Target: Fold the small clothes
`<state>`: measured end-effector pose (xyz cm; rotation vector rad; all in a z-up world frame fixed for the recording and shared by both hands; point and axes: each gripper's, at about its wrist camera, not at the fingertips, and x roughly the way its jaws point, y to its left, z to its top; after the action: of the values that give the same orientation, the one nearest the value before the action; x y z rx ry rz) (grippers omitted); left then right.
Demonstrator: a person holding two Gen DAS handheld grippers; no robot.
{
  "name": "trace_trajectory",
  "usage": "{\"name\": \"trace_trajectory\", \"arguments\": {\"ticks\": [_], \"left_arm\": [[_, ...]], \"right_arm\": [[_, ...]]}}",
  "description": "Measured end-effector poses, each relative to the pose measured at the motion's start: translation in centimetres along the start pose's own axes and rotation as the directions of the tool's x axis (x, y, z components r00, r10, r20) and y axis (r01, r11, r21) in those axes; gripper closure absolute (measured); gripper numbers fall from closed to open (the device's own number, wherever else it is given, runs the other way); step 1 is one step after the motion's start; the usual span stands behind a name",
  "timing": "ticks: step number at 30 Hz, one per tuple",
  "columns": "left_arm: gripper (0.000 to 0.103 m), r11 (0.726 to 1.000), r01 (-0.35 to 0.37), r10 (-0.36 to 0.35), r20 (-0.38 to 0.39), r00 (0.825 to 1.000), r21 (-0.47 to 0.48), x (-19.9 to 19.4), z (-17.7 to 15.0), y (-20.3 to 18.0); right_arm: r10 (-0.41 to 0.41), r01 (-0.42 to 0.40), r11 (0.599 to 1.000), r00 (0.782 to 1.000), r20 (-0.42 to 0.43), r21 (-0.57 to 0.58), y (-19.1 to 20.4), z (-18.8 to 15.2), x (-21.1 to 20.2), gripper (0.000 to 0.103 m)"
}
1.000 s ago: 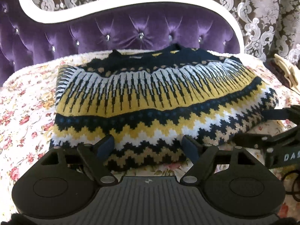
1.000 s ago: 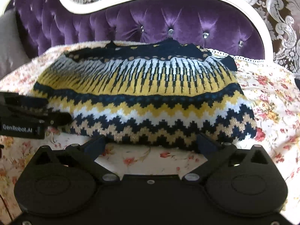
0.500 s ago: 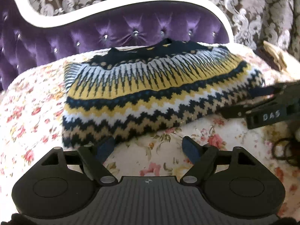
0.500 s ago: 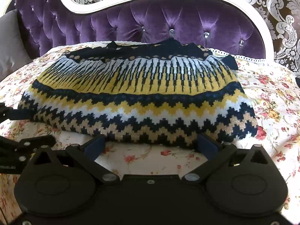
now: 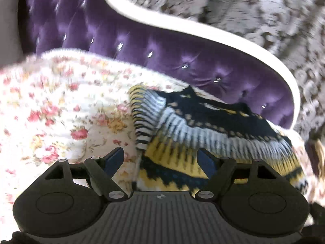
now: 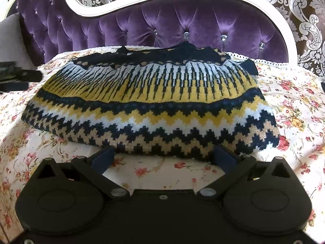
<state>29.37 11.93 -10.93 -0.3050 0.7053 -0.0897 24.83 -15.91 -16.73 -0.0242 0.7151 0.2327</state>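
Floral quilted bedspread bears folded zigzag-knit sweater.

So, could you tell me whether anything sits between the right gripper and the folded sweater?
Nothing visible does: only bare floral bedspread lies between the open right gripper and the sweater's near edge.

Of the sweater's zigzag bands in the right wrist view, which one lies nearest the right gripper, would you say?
The tan-and-navy zigzag band along the sweater fold edge, just beyond the open right gripper; yellow and white zigzags sit farther back.
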Motion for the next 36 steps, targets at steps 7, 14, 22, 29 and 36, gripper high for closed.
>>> {"name": "trace_trajectory", "arguments": {"ticks": [7,14,22,29,36], "left_arm": [[0.026,0.997,0.074,-0.077,-0.091,0.993,-0.034,4.0,0.5,-0.7],[0.083,0.995,-0.037,0.049,-0.13,0.99,0.096,3.2,0.1,-1.7],[0.073,0.987,-0.013,0.032,-0.122,0.992,0.159,1.5,0.5,-2.4],[0.034,0.969,-0.016,0.013,0.015,1.0,0.246,-2.6,2.7,-3.9],[0.03,0.95,-0.055,0.047,0.034,0.998,0.307,1.2,3.8,-7.3]], "right_arm": [[0.003,-0.003,1.0,1.0,0.002,0.005,-0.1,0.0,0.0,0.0],[0.004,-0.004,1.0,1.0,0.005,0.011,-0.1,0.0,0.0,0.0],[0.012,-0.012,1.0,1.0,0.0,0.013,0.0,0.3,-0.4,0.001],[0.007,-0.011,0.999,0.994,0.108,0.038,-0.7,1.3,-5.4,0.006],[-0.047,0.041,0.999,0.977,0.209,0.032,-2.4,6.2,-4.0,0.016]]}}
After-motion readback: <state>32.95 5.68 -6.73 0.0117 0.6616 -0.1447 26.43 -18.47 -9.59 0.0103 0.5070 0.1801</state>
